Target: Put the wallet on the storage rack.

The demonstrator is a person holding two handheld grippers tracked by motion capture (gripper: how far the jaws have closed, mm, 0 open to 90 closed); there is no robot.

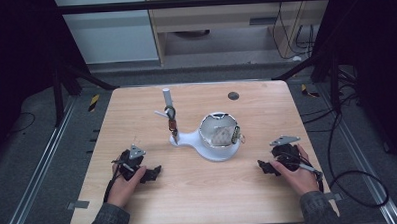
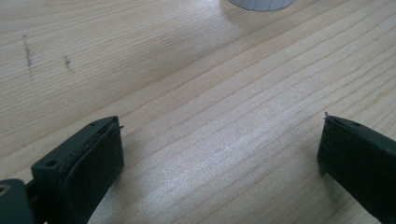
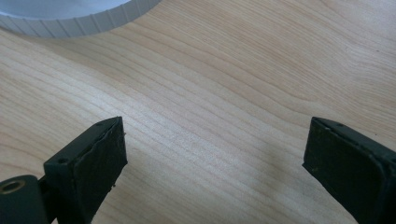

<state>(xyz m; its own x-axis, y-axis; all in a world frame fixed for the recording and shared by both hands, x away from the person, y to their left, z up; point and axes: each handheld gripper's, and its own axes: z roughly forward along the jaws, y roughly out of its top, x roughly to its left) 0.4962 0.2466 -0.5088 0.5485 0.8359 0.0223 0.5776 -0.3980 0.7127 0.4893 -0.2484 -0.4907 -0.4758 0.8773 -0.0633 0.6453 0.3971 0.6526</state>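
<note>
In the high view, a wooden table (image 1: 199, 192) is seen with a white stand (image 1: 213, 144) near its middle: a flat base carrying a round bowl-like holder with a pale crumpled object inside and a metal clip (image 1: 236, 135) on its right rim. A white upright post (image 1: 167, 100) rises at the stand's left end, with a dark ring and a small hanging piece on it. The left gripper (image 1: 151, 173) is held on the table at the lower left, the right gripper (image 1: 264, 167) at the lower right, both well apart from the stand. No writing can be read.

In the left gripper view, the jaws are spread wide over bare wood, nothing between them; a ribbed white edge (image 2: 261, 3) is seen at the top.

In the right gripper view, the jaws are likewise parted and empty, with the ribbed white rim (image 3: 70, 21) at the upper left
</note>
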